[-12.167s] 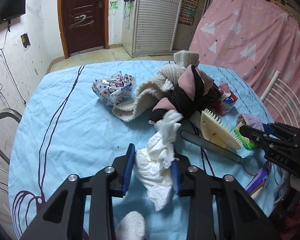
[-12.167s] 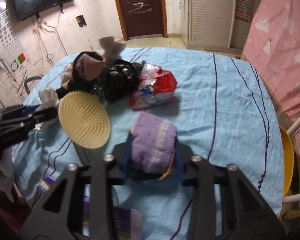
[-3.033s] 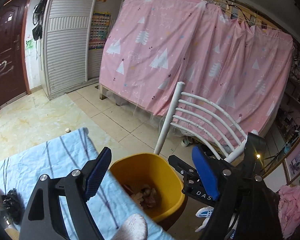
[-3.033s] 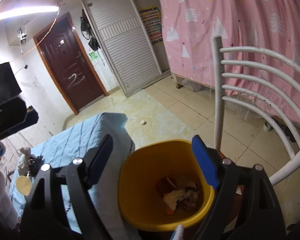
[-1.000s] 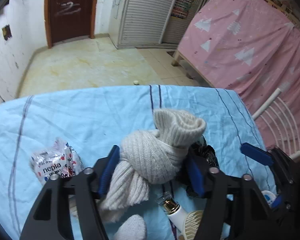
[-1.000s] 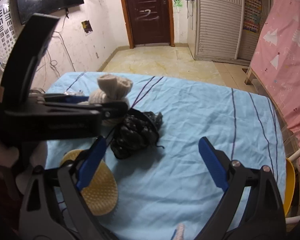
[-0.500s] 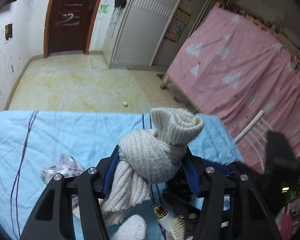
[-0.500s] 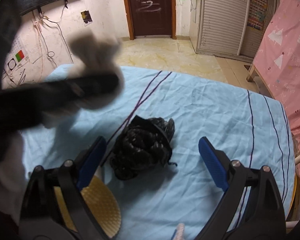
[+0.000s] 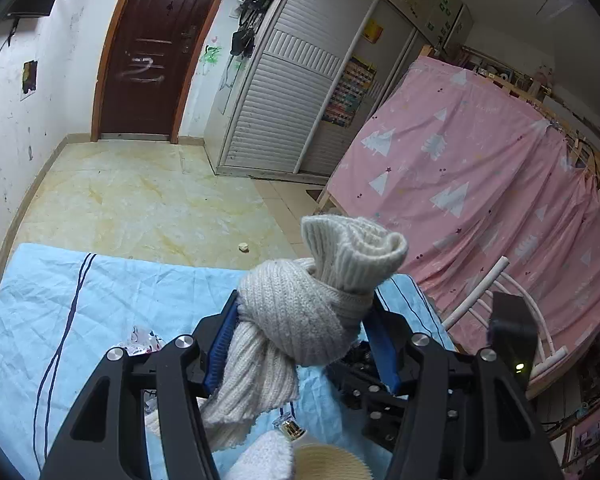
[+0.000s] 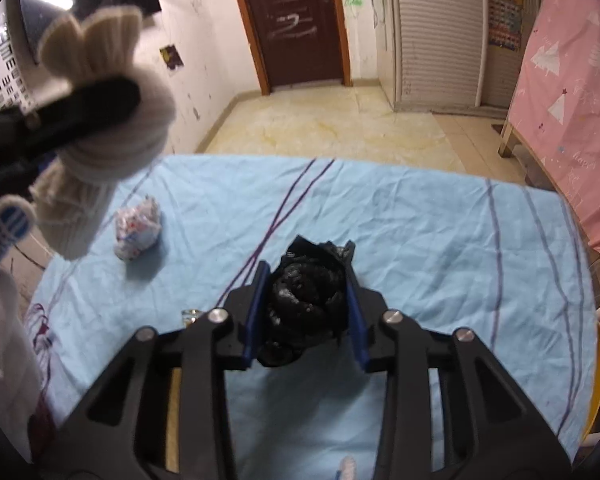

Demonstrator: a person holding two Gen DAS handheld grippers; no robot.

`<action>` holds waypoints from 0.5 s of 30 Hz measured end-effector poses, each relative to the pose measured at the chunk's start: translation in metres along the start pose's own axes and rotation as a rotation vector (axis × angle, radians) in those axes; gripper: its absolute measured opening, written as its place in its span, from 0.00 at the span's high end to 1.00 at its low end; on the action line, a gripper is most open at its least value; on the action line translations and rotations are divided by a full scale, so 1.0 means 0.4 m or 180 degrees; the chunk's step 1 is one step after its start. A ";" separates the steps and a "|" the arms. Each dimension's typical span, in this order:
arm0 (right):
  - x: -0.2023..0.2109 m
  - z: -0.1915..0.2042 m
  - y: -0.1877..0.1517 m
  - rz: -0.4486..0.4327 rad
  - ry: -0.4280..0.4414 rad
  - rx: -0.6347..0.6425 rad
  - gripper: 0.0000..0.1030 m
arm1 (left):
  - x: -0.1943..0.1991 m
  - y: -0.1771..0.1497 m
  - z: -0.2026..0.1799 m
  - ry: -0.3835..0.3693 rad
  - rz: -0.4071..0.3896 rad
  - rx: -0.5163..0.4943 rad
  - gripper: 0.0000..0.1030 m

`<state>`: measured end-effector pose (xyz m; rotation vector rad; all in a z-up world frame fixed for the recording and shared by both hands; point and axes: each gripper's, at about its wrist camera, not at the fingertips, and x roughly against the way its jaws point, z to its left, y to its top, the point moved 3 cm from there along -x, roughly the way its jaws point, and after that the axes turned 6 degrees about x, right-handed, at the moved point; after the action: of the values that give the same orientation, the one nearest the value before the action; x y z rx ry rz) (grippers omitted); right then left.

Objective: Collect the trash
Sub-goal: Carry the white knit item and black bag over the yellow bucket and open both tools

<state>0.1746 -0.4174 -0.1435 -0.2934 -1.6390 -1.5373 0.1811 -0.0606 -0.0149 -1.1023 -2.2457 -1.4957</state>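
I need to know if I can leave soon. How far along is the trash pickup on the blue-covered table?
Partway. In hand: the left gripper holds the knotted cream knit lifted off the table, and the right gripper is closing around the crumpled black bag. Left: a crumpled printed wrapper lies on the blue cloth. The yellow bin's rim shows at the table's right edge; its contents are hidden.

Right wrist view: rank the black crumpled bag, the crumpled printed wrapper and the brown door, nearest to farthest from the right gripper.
1. Black crumpled bag: between the closing jaws of the right gripper.
2. Crumpled printed wrapper: on the cloth, left.
3. Brown door: far wall.
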 end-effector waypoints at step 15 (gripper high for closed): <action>0.192 -0.118 -0.027 -0.0611 -0.0069 -0.0328 0.67 | 0.055 -0.033 -0.160 -0.0036 -0.0076 -0.0318 0.52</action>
<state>0.1395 -0.4905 -0.1028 -0.2133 -1.6462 -1.7716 0.1435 -0.1084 0.0171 -1.1180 -2.2206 -1.6311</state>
